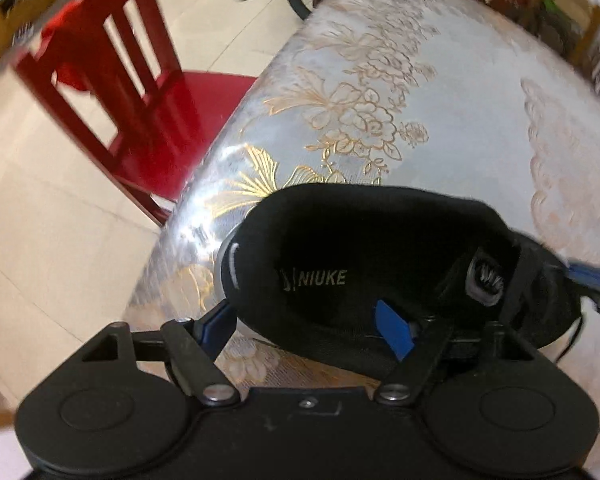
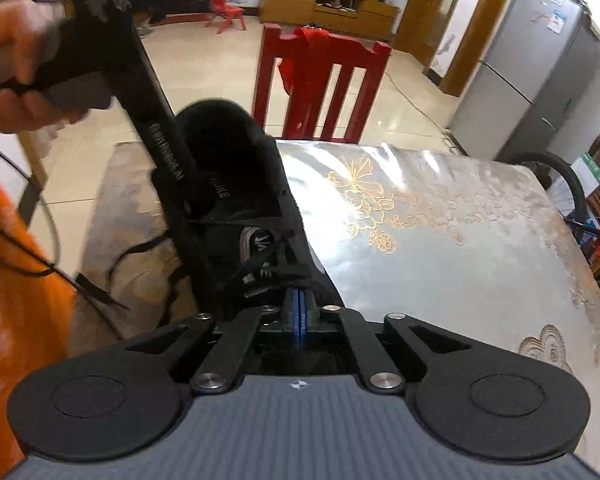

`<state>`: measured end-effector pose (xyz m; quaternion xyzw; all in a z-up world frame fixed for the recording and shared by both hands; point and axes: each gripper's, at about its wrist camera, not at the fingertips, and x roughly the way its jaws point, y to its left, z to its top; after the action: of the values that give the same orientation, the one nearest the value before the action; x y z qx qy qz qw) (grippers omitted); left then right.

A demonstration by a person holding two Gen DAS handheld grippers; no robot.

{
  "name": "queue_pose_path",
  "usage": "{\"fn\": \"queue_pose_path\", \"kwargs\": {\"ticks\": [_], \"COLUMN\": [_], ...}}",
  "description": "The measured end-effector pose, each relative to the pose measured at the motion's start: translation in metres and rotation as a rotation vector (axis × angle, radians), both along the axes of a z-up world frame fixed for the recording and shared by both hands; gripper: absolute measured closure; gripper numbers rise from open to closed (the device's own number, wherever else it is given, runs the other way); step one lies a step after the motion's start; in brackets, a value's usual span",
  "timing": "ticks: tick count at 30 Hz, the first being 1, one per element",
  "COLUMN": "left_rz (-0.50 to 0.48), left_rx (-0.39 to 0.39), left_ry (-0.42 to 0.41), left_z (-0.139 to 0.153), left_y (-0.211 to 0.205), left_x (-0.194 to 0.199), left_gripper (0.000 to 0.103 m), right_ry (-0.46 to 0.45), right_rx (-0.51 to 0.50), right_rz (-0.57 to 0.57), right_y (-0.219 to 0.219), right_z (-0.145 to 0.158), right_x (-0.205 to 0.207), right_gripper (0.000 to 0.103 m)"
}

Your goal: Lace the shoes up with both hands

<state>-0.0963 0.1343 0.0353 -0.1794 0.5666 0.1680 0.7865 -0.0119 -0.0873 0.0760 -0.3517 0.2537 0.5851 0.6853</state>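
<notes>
Shoe [image 1: 380, 264] is taken as the landmark throughout. In the left wrist view it is seen black and lying on the table [image 1: 440, 92], its long axis running across the picture, heel collar to the picture's left and tongue label to the right. The left gripper [image 1: 304, 326] is held spread over the shoe's near side, one blue pad [image 1: 394, 330] against the collar edge and the other outside by the heel; nothing is pinched. A red chair [image 1: 139, 92] stands beyond the heel end.

In the right wrist view the shoe [image 2: 235, 184] is seen lengthwise, heel far and laces [image 2: 259, 276] near. The right gripper [image 2: 297, 312] is clamped tight right at the laced end, its blue pads pressed together; whether a lace is caught between them cannot be told. A loose lace end [image 2: 99, 292] trails off the shoe's left side, under the left tool's shaft, so the left hand [image 2: 15, 64] is judged nearer to it.
</notes>
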Motion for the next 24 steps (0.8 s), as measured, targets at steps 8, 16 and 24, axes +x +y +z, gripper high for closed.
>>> {"fn": "queue_pose_path", "kwargs": {"ticks": [8, 16, 24], "left_rz": [0.04, 0.049, 0.031], "left_rx": [-0.011, -0.006, 0.007], "left_ry": [-0.05, -0.07, -0.084], "left_z": [-0.001, -0.003, -0.004], "left_y": [-0.004, -0.003, -0.003], "left_x": [-0.009, -0.008, -0.008], "left_gripper": [0.029, 0.029, 0.027], "right_ry": [0.232, 0.04, 0.144], "right_rx": [0.173, 0.088, -0.046], "right_rz": [-0.454, -0.417, -0.212], "right_y": [-0.036, -0.016, -0.017], "right_z": [-0.017, -0.044, -0.024], "right_x": [-0.002, -0.03, 0.007], "right_gripper": [0.103, 0.095, 0.084]}}
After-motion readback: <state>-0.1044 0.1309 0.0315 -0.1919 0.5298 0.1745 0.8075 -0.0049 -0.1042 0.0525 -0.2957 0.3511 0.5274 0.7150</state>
